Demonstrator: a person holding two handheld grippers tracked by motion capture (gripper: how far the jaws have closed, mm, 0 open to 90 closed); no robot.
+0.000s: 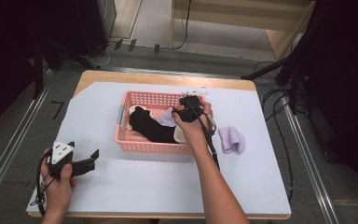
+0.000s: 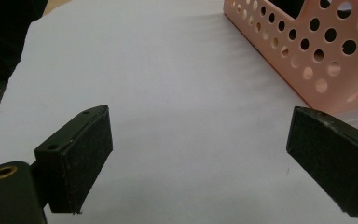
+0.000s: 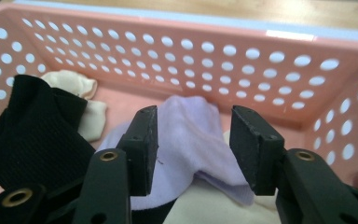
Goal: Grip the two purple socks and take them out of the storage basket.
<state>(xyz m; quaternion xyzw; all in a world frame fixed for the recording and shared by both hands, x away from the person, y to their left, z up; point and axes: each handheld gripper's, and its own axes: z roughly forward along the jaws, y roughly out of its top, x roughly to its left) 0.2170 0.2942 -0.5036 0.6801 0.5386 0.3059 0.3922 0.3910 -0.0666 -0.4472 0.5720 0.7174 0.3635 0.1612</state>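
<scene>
The right gripper (image 3: 193, 149) sat closest to its own camera, its jaws part open and standing either side of a lilac sock (image 3: 191, 140) without pressing on it. The sock rose between the pads as a soft hump, so nothing was held yet. From the high view this gripper (image 1: 189, 108) hung over the right end of the pink basket (image 1: 140, 145), pointing down and away from the person.

The sock lay straight ahead of the jaws and slightly below them, on top of cream socks (image 3: 74, 84) and beside a black sock (image 3: 32, 135) to its left. Its long axis seemed to run from near left to far right across the jaw line, with the folded end drooping toward the right pad; which end was the toe could not be told. The right hand was by far the nearer one, and a short push down looked enough to pinch the fabric.

The left gripper (image 1: 81, 161) rested on the white sheet (image 2: 168, 70) at the near left, jaws wide and empty, well apart from the basket. A second lilac sock (image 1: 232, 140) lay on the sheet just right of the basket.
</scene>
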